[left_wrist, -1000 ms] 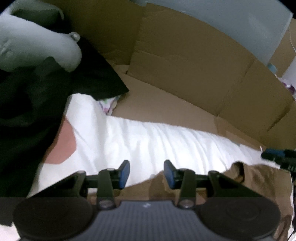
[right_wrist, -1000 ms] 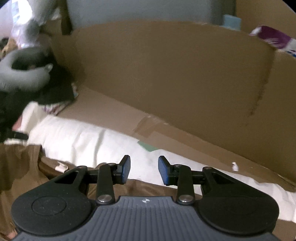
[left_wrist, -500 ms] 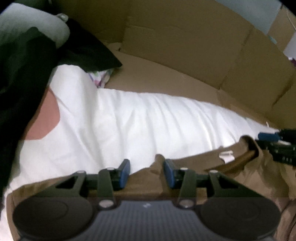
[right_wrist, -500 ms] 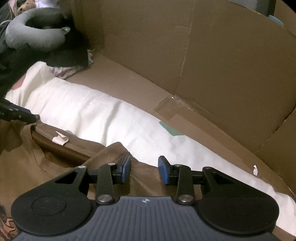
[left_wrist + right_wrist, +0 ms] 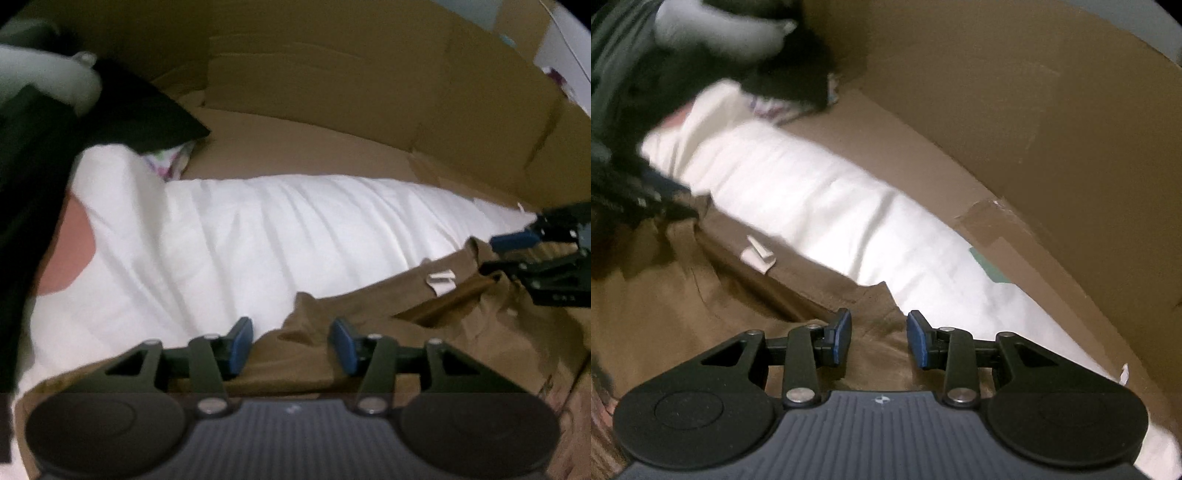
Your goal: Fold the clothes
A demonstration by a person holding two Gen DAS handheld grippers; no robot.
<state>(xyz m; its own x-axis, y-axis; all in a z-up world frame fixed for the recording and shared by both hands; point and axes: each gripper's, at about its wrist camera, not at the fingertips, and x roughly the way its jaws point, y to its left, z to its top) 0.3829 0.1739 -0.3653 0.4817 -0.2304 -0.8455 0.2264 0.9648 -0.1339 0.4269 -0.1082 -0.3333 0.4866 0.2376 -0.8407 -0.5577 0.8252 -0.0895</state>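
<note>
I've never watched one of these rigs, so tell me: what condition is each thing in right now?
left gripper: open, brown fabric between its jaws
right gripper: open, over the shirt's edge
brown shirt: unfolded, rumpled, neck tag showing
white bedding: spread out, wrinkled
cardboard wall: upright, creased

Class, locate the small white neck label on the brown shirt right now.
In the right wrist view the white label lies left of centre on the brown shirt, beside its collar and just below the white pillow.

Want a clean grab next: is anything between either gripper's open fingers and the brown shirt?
Nothing visible. The brown shirt lies right below the left gripper and right gripper, fabric showing in both open gaps.
</note>
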